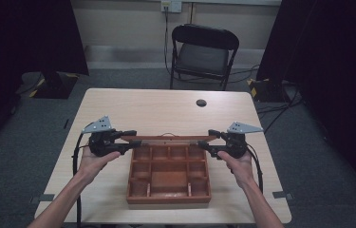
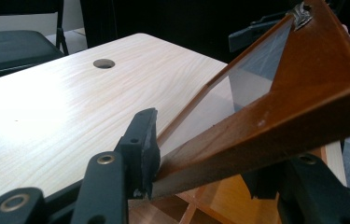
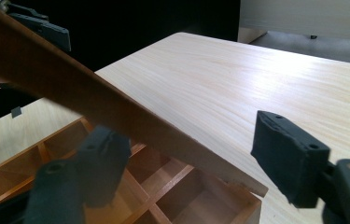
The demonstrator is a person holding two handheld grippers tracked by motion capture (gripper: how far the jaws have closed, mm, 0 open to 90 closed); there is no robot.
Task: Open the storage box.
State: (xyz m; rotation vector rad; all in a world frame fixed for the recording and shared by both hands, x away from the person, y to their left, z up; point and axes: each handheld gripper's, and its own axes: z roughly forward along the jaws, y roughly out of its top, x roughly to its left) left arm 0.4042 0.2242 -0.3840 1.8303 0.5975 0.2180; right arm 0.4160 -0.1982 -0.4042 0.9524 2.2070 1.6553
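A brown wooden box [image 1: 168,197] with several open compartments sits on the table's near half. Its glass-panelled lid [image 1: 168,138] stands raised along the far side and looks edge-on from above. My left gripper [image 1: 135,142] is at the lid's left end. In the left gripper view the gripper [image 2: 210,158] is shut on the lid's wooden frame [image 2: 312,88], one pad [image 2: 145,140] pressed against its edge. My right gripper [image 1: 205,145] is at the lid's right end. In the right gripper view the gripper [image 3: 191,140] stands open, jaws wide either side of the lid [image 3: 93,98].
The light wooden table [image 1: 166,107] has a round cable hole [image 1: 201,102] near its far edge. A black folding chair [image 1: 204,52] stands beyond the table. Dark curtains and cables on the grey floor flank both sides.
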